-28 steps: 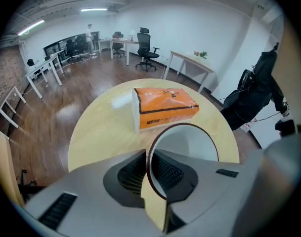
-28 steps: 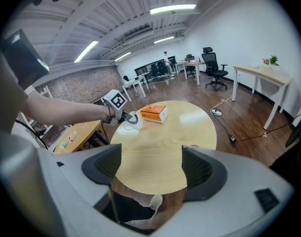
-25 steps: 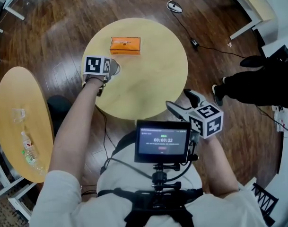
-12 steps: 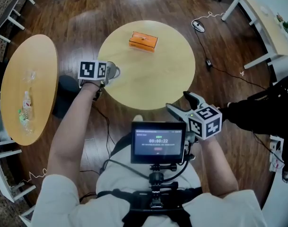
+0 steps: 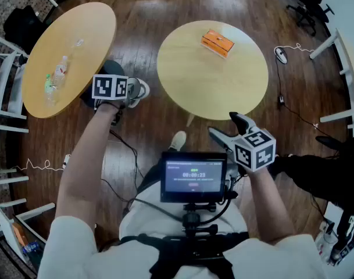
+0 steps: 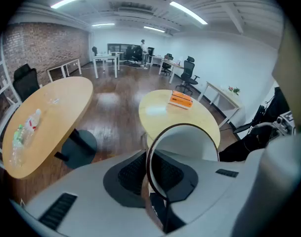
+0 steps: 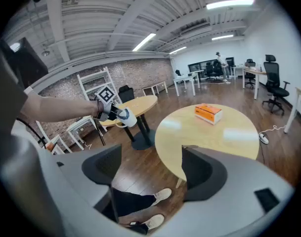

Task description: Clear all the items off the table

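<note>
Gripping wall of white dark-rimmed round cup (image 6: 190, 144) in left gripper (image 6: 157, 186), over floor (image 5: 147, 127) between round pale-wood table (image 5: 194, 80) and oval wooden table (image 5: 89, 34); right gripper (image 7: 150, 168) jaws apart, empty. Judged partway: flat orange box (image 5: 217, 42) left on that round table. Pinch on cup wall seen only in left gripper view; cup's place over floor, only in head and right gripper views.

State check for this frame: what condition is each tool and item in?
left tool: shut on the rim of the white cup
white cup: held in the air, off the table
right tool: open, empty
orange box: closed, lying flat on the round table
</note>
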Motion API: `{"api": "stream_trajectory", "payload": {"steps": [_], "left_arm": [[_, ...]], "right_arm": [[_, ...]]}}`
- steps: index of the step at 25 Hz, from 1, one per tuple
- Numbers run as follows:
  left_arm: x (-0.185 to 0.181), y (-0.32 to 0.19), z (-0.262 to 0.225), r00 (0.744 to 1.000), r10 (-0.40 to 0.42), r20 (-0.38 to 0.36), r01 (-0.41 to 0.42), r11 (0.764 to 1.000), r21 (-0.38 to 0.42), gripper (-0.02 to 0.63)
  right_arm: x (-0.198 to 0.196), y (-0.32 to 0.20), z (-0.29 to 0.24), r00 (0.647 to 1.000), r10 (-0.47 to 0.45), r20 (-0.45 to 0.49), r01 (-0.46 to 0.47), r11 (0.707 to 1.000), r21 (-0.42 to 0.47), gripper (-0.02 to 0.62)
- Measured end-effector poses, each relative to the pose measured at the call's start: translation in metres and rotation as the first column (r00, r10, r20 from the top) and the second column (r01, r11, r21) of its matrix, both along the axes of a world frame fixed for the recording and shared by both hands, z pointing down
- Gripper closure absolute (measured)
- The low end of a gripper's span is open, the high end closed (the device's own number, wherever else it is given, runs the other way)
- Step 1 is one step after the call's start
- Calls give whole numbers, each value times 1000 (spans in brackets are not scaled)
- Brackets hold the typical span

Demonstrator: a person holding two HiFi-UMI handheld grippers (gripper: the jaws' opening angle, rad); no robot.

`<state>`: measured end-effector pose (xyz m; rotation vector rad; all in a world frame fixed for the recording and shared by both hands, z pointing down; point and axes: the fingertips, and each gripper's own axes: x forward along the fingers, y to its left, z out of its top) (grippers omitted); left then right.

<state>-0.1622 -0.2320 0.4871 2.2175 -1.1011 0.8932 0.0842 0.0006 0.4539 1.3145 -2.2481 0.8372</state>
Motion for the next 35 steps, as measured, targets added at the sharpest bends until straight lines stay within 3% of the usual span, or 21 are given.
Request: {"api": "stream_trajectory", "payload": {"steps": [4,7,13,18,24,30,35], "left_arm": [[-48,24,-5,997,-79,15,79,997,-13,581],[-114,36,-8,988,-153,24,153,988,-4,581],[-219,10,-11,963,-266,55,265,964,18,581],[-296,-51,0,945,-322,60,321,947,17,581],[-366,-159,18,937,-344,52,345,938,-7,581],[-395,-261,45,944,-325,64,328,943,-53,581],[-405,-317,71,944,-319,77,326,940,-97,581]], "right_arm": [[-25,-2,1,996,-88,20,88,996,-1,207],[-64,-3,2,990,-139,18,139,990,16,207],[-98,-26,9,985,-173,1,173,985,16,207],[-124,-70,14,989,-144,-32,144,990,-13,207],[-165,-127,11,998,-61,-33,60,998,-30,207],[-190,-162,3,997,60,-48,-63,997,-54,207],[-190,-167,2,988,136,-75,-143,986,-89,207]]}}
